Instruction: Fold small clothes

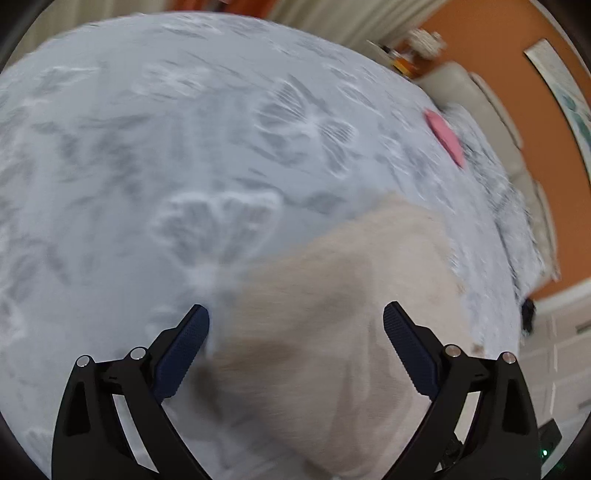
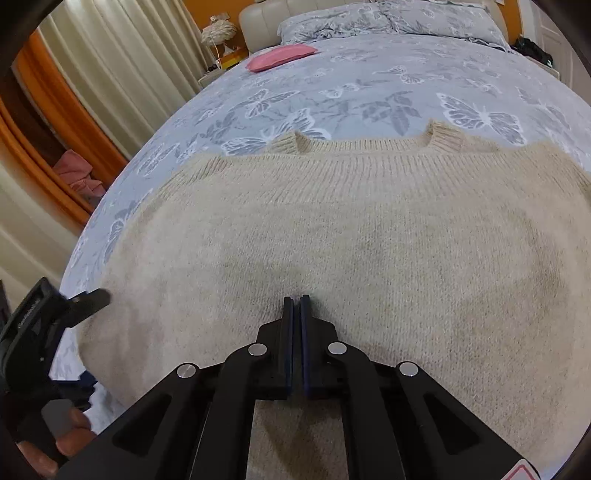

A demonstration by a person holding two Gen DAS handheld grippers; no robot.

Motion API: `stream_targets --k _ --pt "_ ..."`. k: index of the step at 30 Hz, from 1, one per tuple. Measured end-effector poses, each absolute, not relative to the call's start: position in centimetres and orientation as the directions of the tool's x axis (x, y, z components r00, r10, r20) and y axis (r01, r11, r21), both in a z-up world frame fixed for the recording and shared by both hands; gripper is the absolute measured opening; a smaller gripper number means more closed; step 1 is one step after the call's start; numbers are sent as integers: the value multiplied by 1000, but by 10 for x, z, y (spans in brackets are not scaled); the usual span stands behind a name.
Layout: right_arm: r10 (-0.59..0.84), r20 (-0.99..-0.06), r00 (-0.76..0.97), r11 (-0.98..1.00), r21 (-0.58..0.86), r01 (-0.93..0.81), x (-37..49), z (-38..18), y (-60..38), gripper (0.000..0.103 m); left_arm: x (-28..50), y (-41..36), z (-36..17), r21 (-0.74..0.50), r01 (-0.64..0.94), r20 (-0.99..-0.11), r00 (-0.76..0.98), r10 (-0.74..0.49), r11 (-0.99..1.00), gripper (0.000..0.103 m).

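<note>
A cream knitted sweater (image 2: 351, 229) lies flat on the bed, its ribbed neckline (image 2: 369, 146) toward the pillows. My right gripper (image 2: 297, 297) is shut, pads together, with its tips down at the middle of the sweater; no fabric shows between the pads. In the blurred left wrist view, my left gripper (image 1: 295, 314) stands wide open over the sweater (image 1: 332, 332) at its edge, nothing between the fingers. One finger (image 2: 92, 297) of the left gripper shows in the right wrist view beside the sweater's left edge, with a hand (image 2: 70, 439) holding it.
The bedspread (image 2: 369, 85) is pale blue with butterfly prints. A pink cushion (image 2: 280, 55) lies near the pillows (image 2: 369, 18) and headboard (image 2: 258, 22). Curtains (image 2: 110, 55) and a bedside lamp (image 2: 218, 31) stand at the left, past the bed's edge.
</note>
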State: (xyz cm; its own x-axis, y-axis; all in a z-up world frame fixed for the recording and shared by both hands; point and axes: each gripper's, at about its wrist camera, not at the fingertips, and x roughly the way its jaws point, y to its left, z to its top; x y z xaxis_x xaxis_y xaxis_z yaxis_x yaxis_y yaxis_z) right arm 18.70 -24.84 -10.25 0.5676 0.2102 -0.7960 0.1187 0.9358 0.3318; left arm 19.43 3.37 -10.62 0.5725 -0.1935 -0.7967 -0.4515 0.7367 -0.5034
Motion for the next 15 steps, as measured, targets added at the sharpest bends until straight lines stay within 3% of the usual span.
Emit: stream_targets --k 1,4,5,8,15 --pt "214 -794 569 933 339 122 186 -103 -249 3 196 31 -106 -499 -446 -795 576 -189 743 92" --pt "218 -795 567 933 341 119 186 -104 -249 2 201 25 -108 -531 -413 -777 585 -231 739 74" --pt "218 -794 567 932 341 120 185 -104 -249 2 199 26 -110 -548 -406 -767 594 -244 732 59" --pt "214 -795 568 934 337 118 185 -105 -249 2 202 31 -115 -606 -393 -745 585 -320 692 33" --pt "228 -792 567 926 356 125 186 -108 -251 2 203 10 -83 -570 -264 -704 645 -297 778 21"
